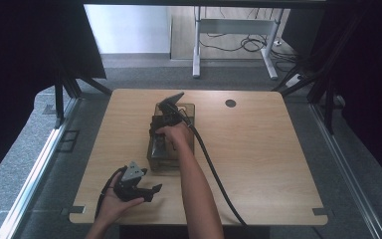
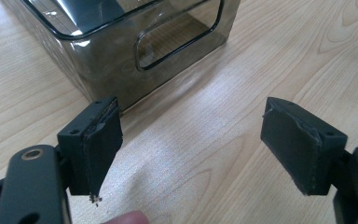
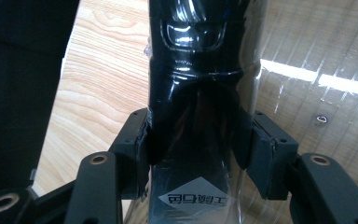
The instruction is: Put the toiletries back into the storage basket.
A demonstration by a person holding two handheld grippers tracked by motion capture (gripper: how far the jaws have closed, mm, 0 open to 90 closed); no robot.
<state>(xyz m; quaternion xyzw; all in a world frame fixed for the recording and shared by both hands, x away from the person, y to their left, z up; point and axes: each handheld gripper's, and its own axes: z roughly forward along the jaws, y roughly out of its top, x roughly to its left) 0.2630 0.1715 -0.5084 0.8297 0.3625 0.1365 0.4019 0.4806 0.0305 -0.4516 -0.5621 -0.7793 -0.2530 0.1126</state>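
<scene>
Looking down on a light wooden surface [image 1: 258, 164] with rounded corners, standing on grey floor [image 1: 45, 169]. Carrying a smoky, see-through box [image 1: 155, 162] near its middle, sitting flat on the wood, a cut-out handle facing the near edge. Showing a small dark round hole [image 1: 230, 103] toward the far edge, well apart from the box

One label readable-ish: a white diamond-shaped sticker [image 3: 196, 199] on the dark glossy bottle [image 3: 200, 93] in the right gripper view, low on the bottle's body between the two black jaws. It carries a short row of dark characters (look like Chinese script, seen upside down from this camera), too small and blurred to make out. No other text, brand, number or sign can be read on anything else.
</scene>
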